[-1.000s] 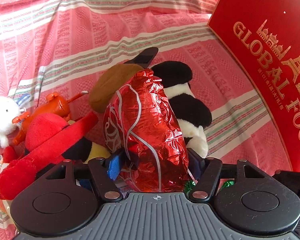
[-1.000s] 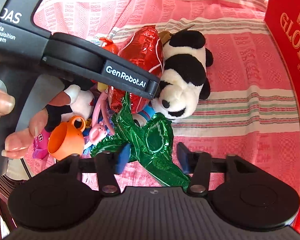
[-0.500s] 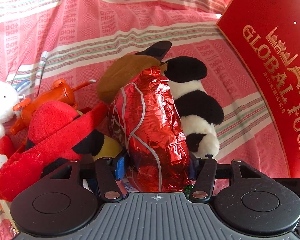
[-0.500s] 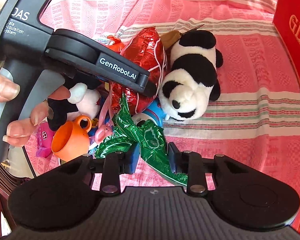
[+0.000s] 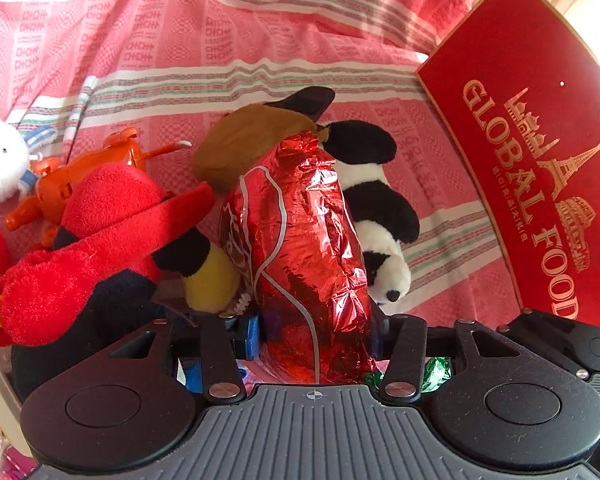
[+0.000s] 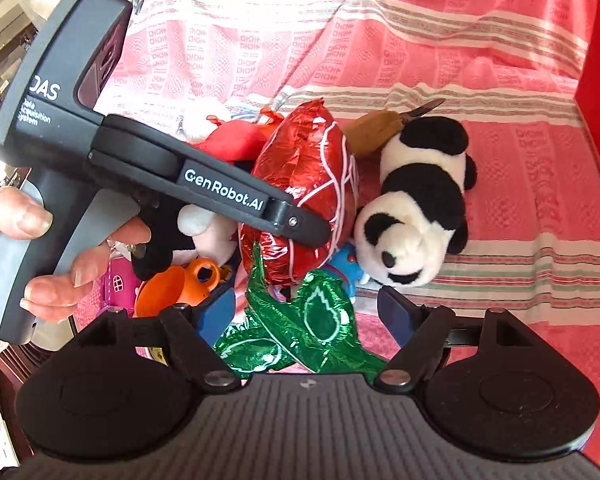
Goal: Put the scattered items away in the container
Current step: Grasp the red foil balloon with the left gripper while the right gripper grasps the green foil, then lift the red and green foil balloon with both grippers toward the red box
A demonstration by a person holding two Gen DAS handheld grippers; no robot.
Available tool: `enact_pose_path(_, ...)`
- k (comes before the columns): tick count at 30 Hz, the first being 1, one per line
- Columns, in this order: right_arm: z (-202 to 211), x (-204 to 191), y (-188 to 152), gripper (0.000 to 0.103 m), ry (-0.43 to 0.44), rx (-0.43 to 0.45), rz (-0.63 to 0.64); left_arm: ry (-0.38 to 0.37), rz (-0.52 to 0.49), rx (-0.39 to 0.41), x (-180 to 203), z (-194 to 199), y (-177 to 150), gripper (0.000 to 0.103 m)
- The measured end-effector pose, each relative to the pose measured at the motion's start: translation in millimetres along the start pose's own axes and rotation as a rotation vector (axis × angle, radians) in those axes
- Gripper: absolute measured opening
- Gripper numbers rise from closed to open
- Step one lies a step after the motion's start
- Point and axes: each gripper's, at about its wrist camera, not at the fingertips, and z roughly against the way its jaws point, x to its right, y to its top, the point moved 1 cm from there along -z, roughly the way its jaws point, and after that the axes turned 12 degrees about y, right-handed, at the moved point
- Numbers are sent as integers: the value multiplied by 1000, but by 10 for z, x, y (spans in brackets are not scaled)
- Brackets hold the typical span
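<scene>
Closing on the red foil balloon (image 5: 300, 248), the left gripper (image 5: 316, 332) has its blue pads on either side of the balloon's lower end, the crinkled foil filling the gap between them and pressed by both. The balloon stands up from the jaws, its pinched top reaching toward a brown plush (image 5: 256, 136) behind it. Just right of the balloon lies a plush panda (image 5: 380, 216), nose toward the camera. On the left, touching the balloon's flank, sits a red plush toy (image 5: 92, 240) with a yellow beak (image 5: 210, 280), and behind that an orange plastic toy (image 5: 80, 176) and a white plush rabbit (image 5: 0, 160). All of it rests on a pink striped cloth (image 5: 228, 24). A red box marked GLOBAL FOOD (image 5: 540, 160) stands at the right edge, well apart from the toys.

From the right wrist, the right gripper (image 6: 308, 312) is opening, its two blue pads spread wide with a green foil balloon (image 6: 312, 320) lying between them, neither pad pressing on it. The green foil joins the base of the red balloon just ahead. A person's hand (image 6: 40, 248) grips the handle of the left gripper at the left of this view. Below that sit an orange cup (image 6: 180, 288) and a pink toy house (image 6: 116, 284). The red box shows only as a strip on the far right
</scene>
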Motion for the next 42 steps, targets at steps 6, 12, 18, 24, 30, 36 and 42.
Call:
enact_pose_path(6,-220,-132,-97,48,-3,-93,54,53,-19,-1,22,-7,-61,70)
enact_pose_path(12,-221,-31,-205,22,-42,-129,-10,89,-12,-11,61,-88,1,83)
enact_pose_path(18,-123,25,-279,21,-62,-117,-31,120,-55,-20,253,-165,-23,69)
enact_pose_path(24,-69,72,-300,23,-56,-102,-43,160,-82,10,348,-101,-56,52)
enact_pose_path(30,-110,44,-273,23,-54,-95,-30,169,-44,30,288,-7,-85,44)
enact_pose_path(36,1,-20,-241,22,-54,-68,-22,115,19,88,179,184,-160,42)
enact_pose_path(42,125,-89,-204,22,-50,-28,-30,6,132,120,-32,299,-237,42)
